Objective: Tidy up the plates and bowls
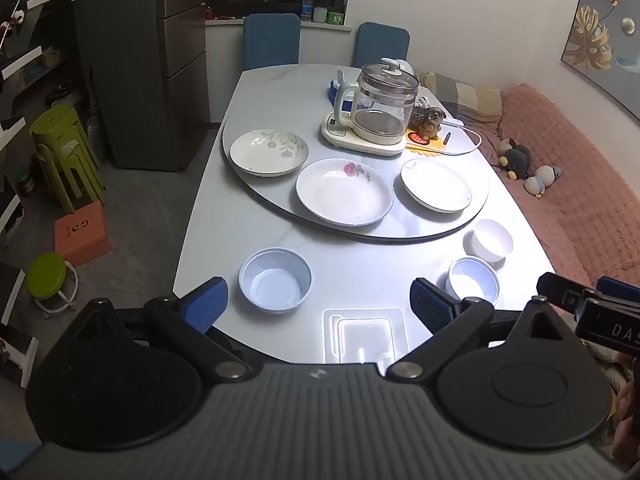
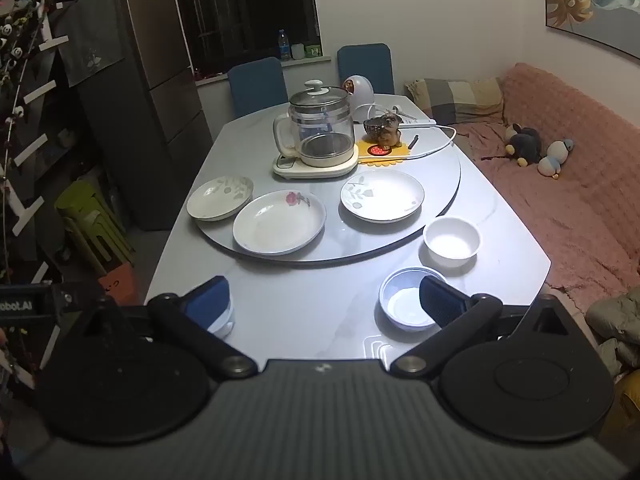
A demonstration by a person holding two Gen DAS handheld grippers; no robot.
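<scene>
Three plates lie on the grey turntable [image 1: 276,216]: a leaf plate [image 1: 269,153], a rose plate [image 1: 344,192] and a white plate [image 1: 436,185]. On the table in front stand a pale blue bowl [image 1: 275,279], a second blue bowl [image 1: 474,280] and a white bowl [image 1: 488,242]. My left gripper [image 1: 318,285] hovers open over the near edge, just right of the first blue bowl. My right gripper [image 2: 324,282] is open too, and its right finger [image 2: 440,300] covers part of the second blue bowl [image 2: 400,300]. The white bowl [image 2: 452,242] sits beyond it. Neither gripper holds anything.
A glass kettle on its base [image 1: 376,108], a small figurine [image 1: 430,122] and a cable crowd the back of the turntable. A clear plastic tray [image 1: 362,334] lies at the near edge. Two blue chairs stand behind the table, green stools [image 1: 64,152] to the left, a pink sofa [image 1: 568,184] to the right.
</scene>
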